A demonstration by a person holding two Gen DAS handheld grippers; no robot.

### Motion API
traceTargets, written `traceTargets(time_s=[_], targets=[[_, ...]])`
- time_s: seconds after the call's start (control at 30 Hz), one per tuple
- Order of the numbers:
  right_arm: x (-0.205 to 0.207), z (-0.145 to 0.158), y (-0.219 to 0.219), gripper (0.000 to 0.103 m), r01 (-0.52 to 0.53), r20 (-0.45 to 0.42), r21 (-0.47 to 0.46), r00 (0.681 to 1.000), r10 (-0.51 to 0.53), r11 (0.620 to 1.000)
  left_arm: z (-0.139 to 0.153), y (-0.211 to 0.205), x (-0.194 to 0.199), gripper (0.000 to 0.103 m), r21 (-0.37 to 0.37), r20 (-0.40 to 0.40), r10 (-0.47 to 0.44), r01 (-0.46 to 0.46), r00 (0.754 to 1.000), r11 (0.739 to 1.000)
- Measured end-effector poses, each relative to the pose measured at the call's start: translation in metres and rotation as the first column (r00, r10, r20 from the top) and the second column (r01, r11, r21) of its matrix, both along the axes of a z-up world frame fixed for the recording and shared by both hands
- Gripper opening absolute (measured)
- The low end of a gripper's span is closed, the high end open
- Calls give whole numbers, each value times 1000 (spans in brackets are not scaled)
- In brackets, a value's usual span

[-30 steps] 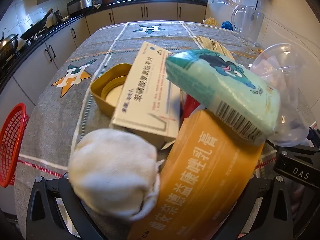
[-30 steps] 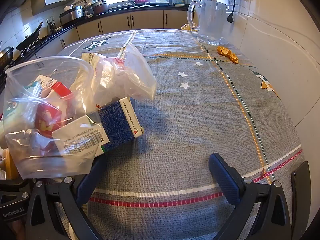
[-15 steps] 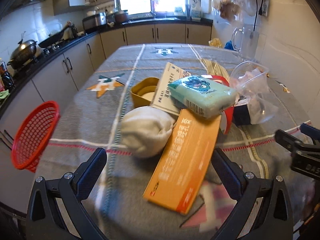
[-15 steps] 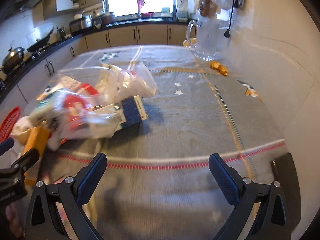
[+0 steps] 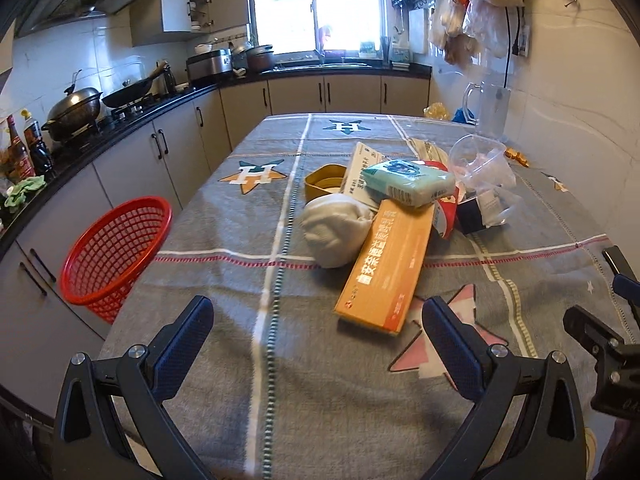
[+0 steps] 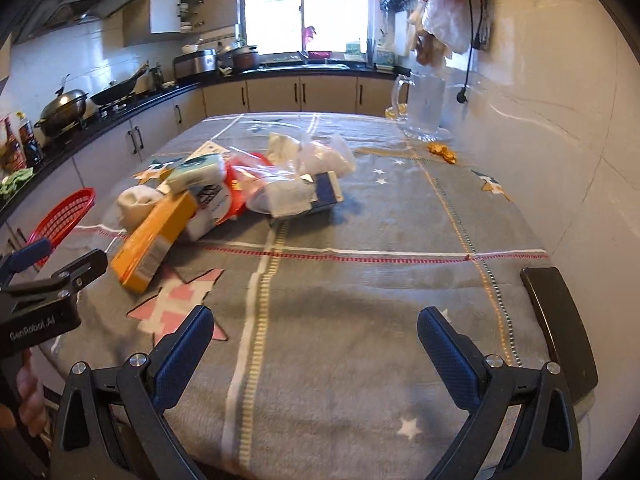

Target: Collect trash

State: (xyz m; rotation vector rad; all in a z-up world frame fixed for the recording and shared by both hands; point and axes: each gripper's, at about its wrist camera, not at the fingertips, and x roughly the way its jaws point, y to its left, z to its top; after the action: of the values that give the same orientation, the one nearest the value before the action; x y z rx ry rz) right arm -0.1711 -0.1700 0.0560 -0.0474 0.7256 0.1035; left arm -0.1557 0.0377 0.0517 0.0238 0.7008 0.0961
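Observation:
A heap of trash lies mid-table: an orange box [image 5: 386,266], a white wad [image 5: 334,228], a teal packet [image 5: 410,181], a cream box [image 5: 357,170], a yellow tin [image 5: 322,182], a red wrapper [image 5: 447,216], a dark blue box [image 5: 474,216] and a clear plastic bag [image 5: 482,160]. The heap also shows in the right wrist view: orange box [image 6: 154,236], clear bag [image 6: 296,176]. My left gripper [image 5: 318,338] is open and empty, short of the orange box. My right gripper [image 6: 316,344] is open and empty over bare cloth, near the front edge.
A red mesh basket [image 5: 116,252] hangs off the table's left edge. A glass jug [image 6: 426,108] and orange scraps [image 6: 442,152] sit far right by the wall. A dark phone [image 6: 558,320] lies at the right edge. Kitchen counters run along the left and back.
Both grippers have pulled back and up from the heap, which now looks smaller and farther off. The trash has stayed on the table. Both grippers remain open.

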Motion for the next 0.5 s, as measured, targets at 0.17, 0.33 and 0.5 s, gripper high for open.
traceTargets(time_s=[0.17, 0.33, 0.5], targets=[[-1, -1, 3, 103, -6, 7, -5, 1000, 6, 1000, -4, 4, 1, 103, -1, -9, 18, -18, 1000, 1000], [-1, 0, 4, 103, -10, 7, -3, 1000, 10, 1000, -6, 5, 0, 103, 0, -13, 19, -19, 1000, 1000], [-2, -2, 6, 103, -19, 9, -9, 1000, 19, 1000, -8, 6, -2, 103, 3, -12, 15, -15, 1000, 1000]])
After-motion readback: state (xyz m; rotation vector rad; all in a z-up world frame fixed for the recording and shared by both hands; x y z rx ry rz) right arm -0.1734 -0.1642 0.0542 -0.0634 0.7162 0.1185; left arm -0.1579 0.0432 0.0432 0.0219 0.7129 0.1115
